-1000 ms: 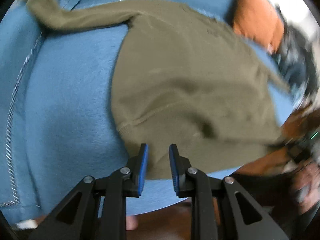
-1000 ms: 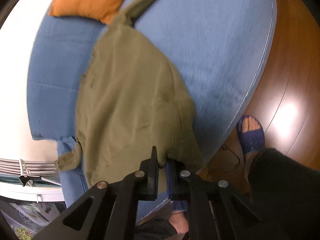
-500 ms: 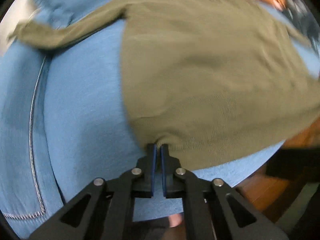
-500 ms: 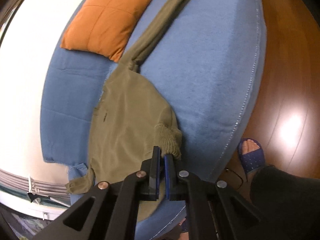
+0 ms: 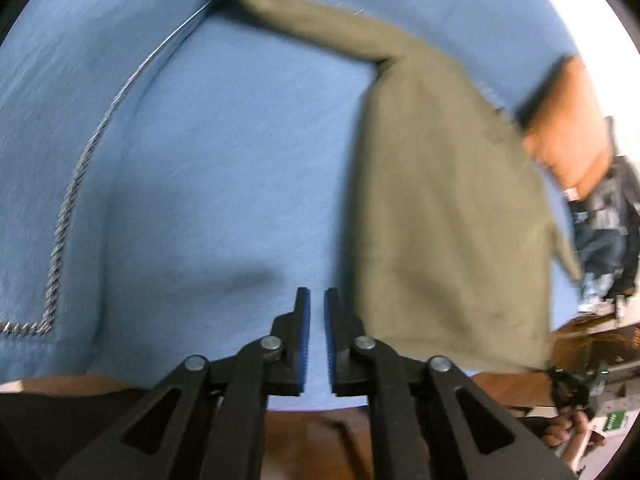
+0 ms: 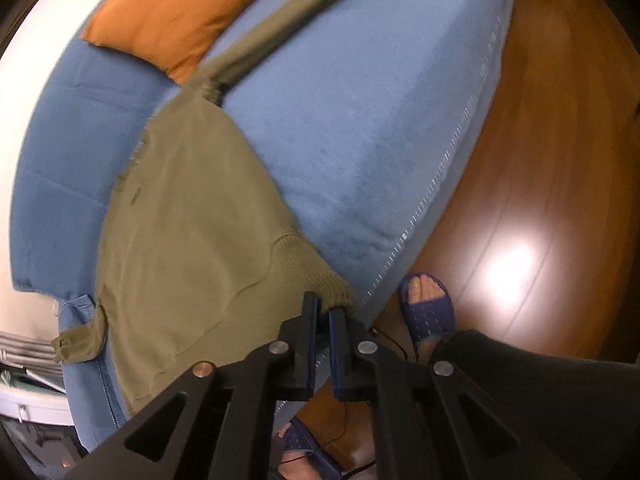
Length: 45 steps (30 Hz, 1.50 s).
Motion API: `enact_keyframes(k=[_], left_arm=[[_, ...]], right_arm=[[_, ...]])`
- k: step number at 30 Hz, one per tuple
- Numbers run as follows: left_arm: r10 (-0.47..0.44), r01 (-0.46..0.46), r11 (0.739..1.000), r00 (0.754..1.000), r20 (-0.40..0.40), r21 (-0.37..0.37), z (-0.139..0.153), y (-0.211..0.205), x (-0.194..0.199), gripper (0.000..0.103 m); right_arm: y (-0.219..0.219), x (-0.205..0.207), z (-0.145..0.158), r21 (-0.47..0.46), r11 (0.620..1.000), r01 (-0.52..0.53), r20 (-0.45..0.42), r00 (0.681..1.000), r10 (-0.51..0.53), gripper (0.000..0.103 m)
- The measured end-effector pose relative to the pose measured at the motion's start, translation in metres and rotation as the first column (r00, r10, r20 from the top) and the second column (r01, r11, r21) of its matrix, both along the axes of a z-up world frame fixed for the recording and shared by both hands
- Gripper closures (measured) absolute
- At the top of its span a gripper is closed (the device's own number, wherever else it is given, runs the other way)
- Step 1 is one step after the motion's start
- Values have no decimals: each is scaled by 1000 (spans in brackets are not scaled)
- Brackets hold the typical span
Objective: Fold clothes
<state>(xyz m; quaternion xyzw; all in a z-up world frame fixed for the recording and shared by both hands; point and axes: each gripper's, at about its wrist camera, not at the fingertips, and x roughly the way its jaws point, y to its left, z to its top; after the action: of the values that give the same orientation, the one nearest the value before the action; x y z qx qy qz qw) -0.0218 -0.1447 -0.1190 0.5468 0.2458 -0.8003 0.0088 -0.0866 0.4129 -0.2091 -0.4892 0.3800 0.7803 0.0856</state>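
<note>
Right now the olive sweater [image 6: 188, 216] lies spread on the blue sofa [image 6: 360, 128], its body running from the front edge back toward the orange cushion [image 6: 176, 12], one sleeve [image 6: 280, 28] stretched along the seat. The right gripper [image 6: 323, 312] is pinching the ribbed hem corner at the sofa's front edge. The left gripper [image 5: 316, 316] hangs slightly spread and empty over bare sofa, with the sweater's near edge [image 5: 440, 220] just to its right. That side edge looks closest for the left gripper to take.
</note>
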Motion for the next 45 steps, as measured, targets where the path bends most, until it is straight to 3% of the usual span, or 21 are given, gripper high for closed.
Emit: enact_keyframes(k=[1, 2, 9, 14, 15, 16, 17, 18, 22, 27, 29, 31, 36, 38, 40, 41, 45], left_arm=[[-9, 10, 1000, 1000, -13, 18, 2, 3, -3, 77], [-12, 12, 1000, 1000, 2, 27, -2, 6, -7, 74], [-13, 8, 998, 997, 81, 59, -20, 17, -24, 74], [-29, 20, 997, 991, 130, 70, -37, 20, -27, 74], [-42, 33, 997, 989, 141, 67, -40, 23, -26, 76], [-54, 45, 997, 987, 150, 62, -42, 25, -25, 85], [-59, 53, 998, 989, 138, 45, -38, 25, -23, 98], [-62, 58, 998, 990, 125, 29, -35, 24, -20, 98], [38, -41, 999, 994, 101, 35, -26, 0, -2, 98], [61, -76, 993, 986, 158, 91, -41, -7, -3, 93], [62, -77, 992, 988, 139, 101, -38, -7, -5, 87], [48, -63, 992, 990, 130, 111, -38, -4, -8, 85], [24, -39, 995, 987, 160, 89, -45, 2, -13, 84], [28, -43, 995, 986, 162, 87, -45, 1, -12, 84], [33, -47, 995, 986, 161, 86, -45, -1, -10, 84], [34, -49, 995, 986, 162, 89, -45, -2, -10, 84], [31, -47, 994, 987, 159, 100, -46, -4, -7, 84]], right_arm=[[0, 1, 4, 8, 1000, -7, -16, 1000, 7, 98], [-1, 1, 7, 19, 1000, -14, -24, 1000, 15, 98], [-6, 12, 15, 54, 997, -60, -16, 998, 61, 97], [0, 13, 11, 67, 997, -31, 15, 999, 30, 83], [1, 12, 10, 67, 997, -26, 17, 1000, 25, 75], [3, 11, 8, 66, 998, -21, 20, 1000, 20, 68], [4, 10, 7, 65, 998, -16, 22, 1000, 15, 66], [6, 8, 6, 65, 998, -12, 24, 1000, 10, 65], [5, -10, -10, 23, 999, -24, 48, 999, 23, 65], [-9, -20, -26, -15, 996, -88, 93, 992, 89, 65], [-10, -20, -27, -8, 996, -94, 100, 991, 94, 70], [-6, -17, -26, -1, 997, -76, 97, 992, 75, 89], [5, -5, -10, 26, 999, -27, 38, 999, 26, 89], [7, -2, 0, 41, 999, -16, 3, 1000, 15, 81], [8, -2, 2, 30, 1000, -10, -14, 1000, 10, 43], [8, -3, 0, 19, 1000, -11, -9, 1000, 11, 36], [5, -13, -15, -33, 998, -61, 29, 998, 62, 34]])
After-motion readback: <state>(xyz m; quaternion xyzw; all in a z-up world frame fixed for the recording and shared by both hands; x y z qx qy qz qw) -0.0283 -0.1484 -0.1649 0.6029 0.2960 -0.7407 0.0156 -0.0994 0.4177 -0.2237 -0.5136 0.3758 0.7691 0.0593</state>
